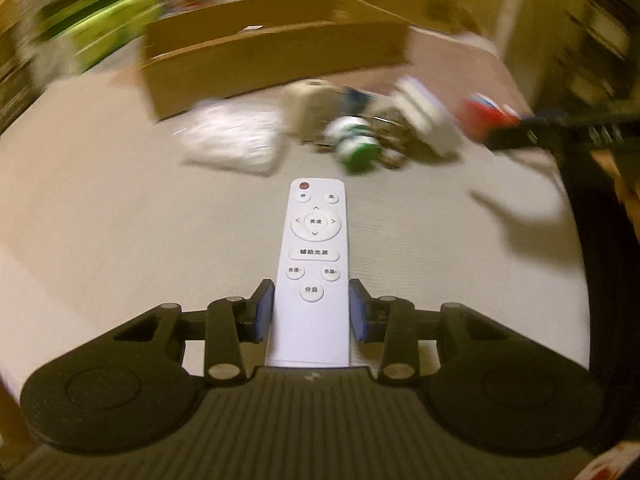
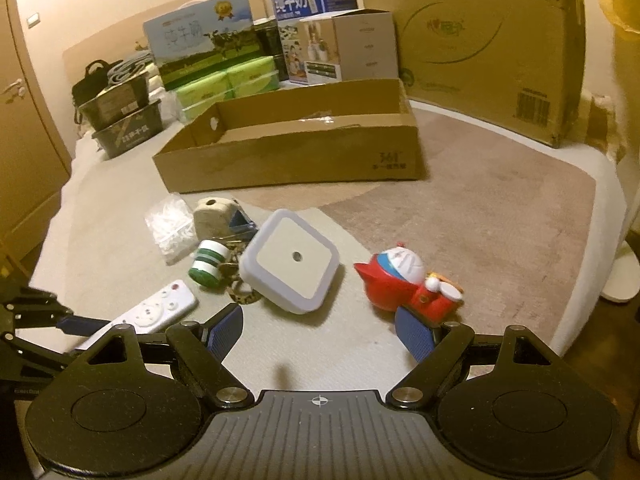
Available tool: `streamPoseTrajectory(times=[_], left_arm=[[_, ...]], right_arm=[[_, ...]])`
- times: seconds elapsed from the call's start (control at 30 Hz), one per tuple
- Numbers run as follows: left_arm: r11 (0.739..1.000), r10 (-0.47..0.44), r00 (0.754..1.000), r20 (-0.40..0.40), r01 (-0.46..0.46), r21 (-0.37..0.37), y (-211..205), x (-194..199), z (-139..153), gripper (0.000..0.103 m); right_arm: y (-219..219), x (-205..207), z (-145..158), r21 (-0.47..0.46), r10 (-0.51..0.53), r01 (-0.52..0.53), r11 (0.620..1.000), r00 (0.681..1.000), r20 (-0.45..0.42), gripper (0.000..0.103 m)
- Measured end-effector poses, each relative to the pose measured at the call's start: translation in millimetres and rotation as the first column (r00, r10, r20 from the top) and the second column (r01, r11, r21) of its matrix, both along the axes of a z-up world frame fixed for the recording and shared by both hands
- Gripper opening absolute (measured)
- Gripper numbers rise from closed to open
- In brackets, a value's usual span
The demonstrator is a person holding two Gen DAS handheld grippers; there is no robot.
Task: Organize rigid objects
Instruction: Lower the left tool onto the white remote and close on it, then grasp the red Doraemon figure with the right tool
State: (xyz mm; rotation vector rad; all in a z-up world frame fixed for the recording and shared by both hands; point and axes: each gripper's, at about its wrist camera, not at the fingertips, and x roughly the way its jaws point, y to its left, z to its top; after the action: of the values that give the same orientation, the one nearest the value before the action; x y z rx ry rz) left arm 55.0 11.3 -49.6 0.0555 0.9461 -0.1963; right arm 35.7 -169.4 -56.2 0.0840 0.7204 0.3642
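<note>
My left gripper [image 1: 311, 304] is shut on a white remote control [image 1: 314, 264], its blue pads pressed on both long sides; the remote also shows in the right wrist view [image 2: 160, 307]. My right gripper [image 2: 320, 330] is open and empty, above the mat just short of a white square night light [image 2: 291, 260] and a red-and-white toy figure [image 2: 408, 282]. A green-and-white roll [image 2: 208, 262], a beige block [image 2: 212, 212] and a bag of white pieces [image 2: 170, 228] lie left of the night light. A low open cardboard tray [image 2: 296, 160] stands behind them.
A big cardboard box [image 2: 480, 40] stands at the back right. Milk cartons, green packs [image 2: 228, 84] and dark crates [image 2: 124, 120] line the back left. The surface's edge curves down at the right, with a white slipper [image 2: 620, 276] below. The left view is motion-blurred.
</note>
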Motion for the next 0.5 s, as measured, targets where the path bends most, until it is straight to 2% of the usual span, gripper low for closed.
streamPoseTrajectory(times=[0.1,0.23,0.33,0.43,0.5], left_arm=[[0.995,0.101,0.995,0.017,-0.101,-0.005,7,2,-1,0.035],[0.987,0.159,0.986,0.045,-0.159,0.004,5,6,-1,0.035],[0.986,0.165,0.985,0.055,-0.165,0.005,1,7,-1,0.035],[0.984,0.178,0.982,0.066,-0.18,0.013,-2,7,-3,0.035],[0.982,0.184,0.98,0.072,-0.185,0.019,-4,9,-4,0.035]], right_arm=[[2,6,-3,0.046,-0.001,0.002,0.999,1.0,-0.029,0.083],[5,15,-8,0.079,-0.017,0.022,0.997,0.998,-0.059,0.083],[4,12,-4,0.008,-0.056,0.056,0.998,0.998,-0.014,0.083],[0,6,2,-0.096,-0.034,0.042,0.995,0.995,0.089,0.083],[-5,8,1,-0.157,-0.01,0.03,0.987,0.992,0.124,0.083]])
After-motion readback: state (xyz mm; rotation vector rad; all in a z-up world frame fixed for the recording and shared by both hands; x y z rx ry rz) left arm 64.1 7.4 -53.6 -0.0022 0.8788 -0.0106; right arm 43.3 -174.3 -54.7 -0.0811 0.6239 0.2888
